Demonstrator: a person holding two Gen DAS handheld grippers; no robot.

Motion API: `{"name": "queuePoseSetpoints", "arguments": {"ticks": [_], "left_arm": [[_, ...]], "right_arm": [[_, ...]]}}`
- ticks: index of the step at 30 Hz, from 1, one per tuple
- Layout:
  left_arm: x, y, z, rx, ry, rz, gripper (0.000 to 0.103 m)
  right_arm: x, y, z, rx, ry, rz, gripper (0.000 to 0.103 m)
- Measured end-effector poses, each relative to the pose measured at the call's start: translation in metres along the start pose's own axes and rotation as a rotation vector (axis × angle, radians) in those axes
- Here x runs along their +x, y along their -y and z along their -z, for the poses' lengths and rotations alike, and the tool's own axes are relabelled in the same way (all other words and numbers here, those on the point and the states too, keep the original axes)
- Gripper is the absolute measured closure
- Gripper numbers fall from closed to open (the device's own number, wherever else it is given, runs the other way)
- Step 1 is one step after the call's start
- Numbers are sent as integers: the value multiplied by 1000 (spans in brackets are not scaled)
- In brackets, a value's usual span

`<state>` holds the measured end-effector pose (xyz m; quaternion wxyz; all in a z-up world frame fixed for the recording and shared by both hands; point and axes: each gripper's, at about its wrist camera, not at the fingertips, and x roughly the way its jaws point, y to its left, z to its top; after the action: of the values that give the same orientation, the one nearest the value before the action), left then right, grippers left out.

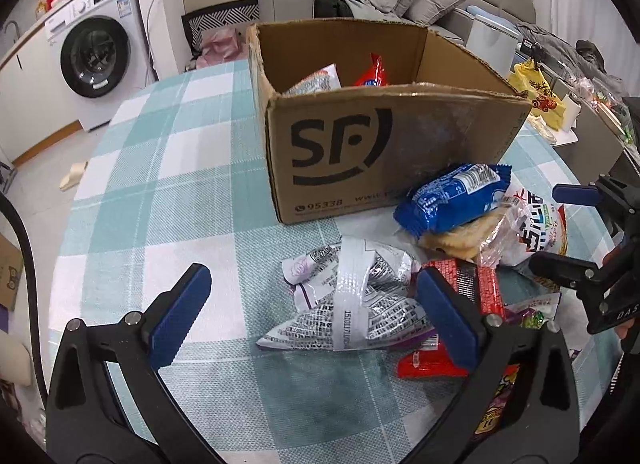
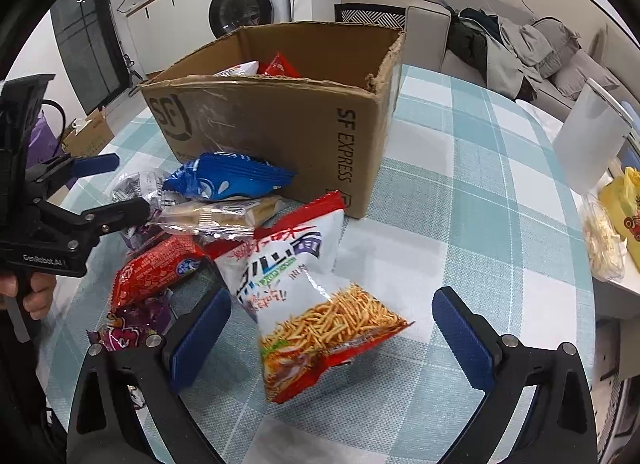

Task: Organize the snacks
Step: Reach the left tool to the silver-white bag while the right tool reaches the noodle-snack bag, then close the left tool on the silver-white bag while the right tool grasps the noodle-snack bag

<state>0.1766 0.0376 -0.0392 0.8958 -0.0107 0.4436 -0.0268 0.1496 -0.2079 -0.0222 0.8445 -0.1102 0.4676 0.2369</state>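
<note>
The checked table (image 1: 160, 192) lay bare left of the cardboard box (image 1: 384, 144), snacks piled near it. The left gripper (image 1: 316, 316) hung spread around the silver packet (image 1: 352, 296); the right gripper (image 2: 332, 340) gaped around the noodle bag (image 2: 316, 324).

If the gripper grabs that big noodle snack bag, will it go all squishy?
Probably. The noodle snack bag looks puffed and crinkly, so the right gripper would likely dent it. Its shiny film may slip. The thin sticks pictured suggest contents that crush easily, and it is likely light.
</note>
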Motion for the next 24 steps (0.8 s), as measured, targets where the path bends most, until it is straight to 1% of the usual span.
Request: {"name": "queuePoseSetpoints", "arguments": {"ticks": [8, 13, 16, 17, 18, 19, 20, 21, 22, 24], "left_arm": [[9, -4, 3, -12, -25, 42, 1], [17, -2, 5, 7, -45, 68, 1], [19, -4, 4, 0, -46, 94, 5], [19, -5, 4, -3, -46, 108, 9], [19, -5, 4, -7, -45, 121, 17], [18, -6, 4, -9, -46, 130, 22], [19, -6, 4, -10, -48, 141, 30], [19, -6, 4, -8, -45, 134, 34], [18, -6, 4, -7, -42, 136, 35], [14, -6, 4, -3, -26, 152, 46]], "right_arm": [[1, -3, 0, -4, -4, -7, 0], [3, -8, 1, -23, -9, -17, 0], [5, -12, 3, -37, -14, -18, 1], [5, -13, 3, -39, -15, -18, 1], [5, -14, 3, -43, -16, -15, 1], [4, -14, 3, -45, -16, -16, 1], [4, -13, 4, -45, -16, -17, 1], [4, -13, 4, -45, -16, -19, 1], [3, -13, 5, -45, -16, -20, 1], [3, -14, 4, -48, -15, -19, 1]]}}
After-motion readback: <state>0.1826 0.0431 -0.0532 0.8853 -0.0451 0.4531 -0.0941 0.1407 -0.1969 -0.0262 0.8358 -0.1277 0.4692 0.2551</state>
